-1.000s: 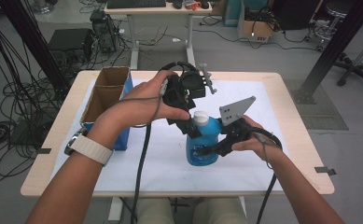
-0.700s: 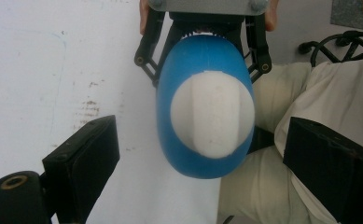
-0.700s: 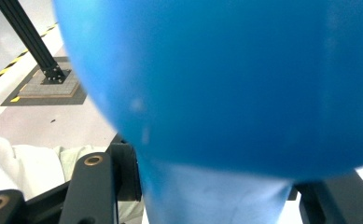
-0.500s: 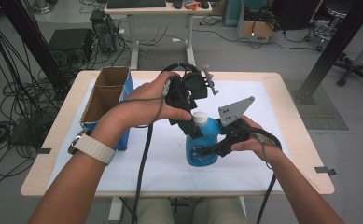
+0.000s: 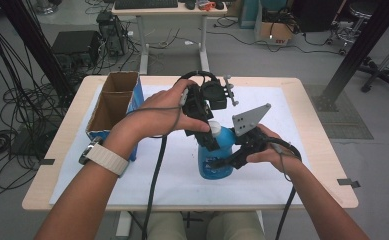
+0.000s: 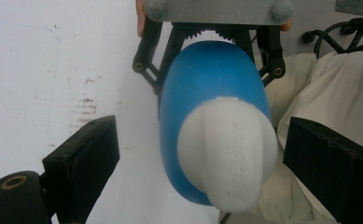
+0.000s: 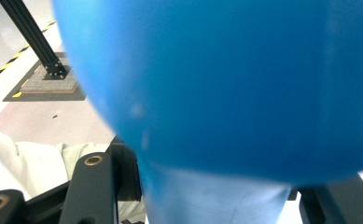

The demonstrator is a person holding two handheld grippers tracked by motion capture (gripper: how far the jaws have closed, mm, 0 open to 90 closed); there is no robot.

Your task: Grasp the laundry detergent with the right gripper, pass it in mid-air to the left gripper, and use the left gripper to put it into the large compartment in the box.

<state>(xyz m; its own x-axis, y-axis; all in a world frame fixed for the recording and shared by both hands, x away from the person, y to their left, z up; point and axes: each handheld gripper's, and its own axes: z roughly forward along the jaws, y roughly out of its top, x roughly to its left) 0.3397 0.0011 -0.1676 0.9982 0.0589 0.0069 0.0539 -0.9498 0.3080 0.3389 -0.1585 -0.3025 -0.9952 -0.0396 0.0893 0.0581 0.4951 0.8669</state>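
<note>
A blue bottle with a white cap stands upright on the white mat. My right gripper comes in from the right and is shut on the bottle's body; in the right gripper view the blue bottle sits pinched between the black jaws of that gripper. My left gripper points down over the bottle's top. In the left gripper view its jaws stand wide on either side of the white cap, clear of it, so that gripper is open.
An open cardboard box with a blue side stands at the table's left edge. The white mat covers most of the wooden table. Cables, a black post and a desk lie on the floor beyond.
</note>
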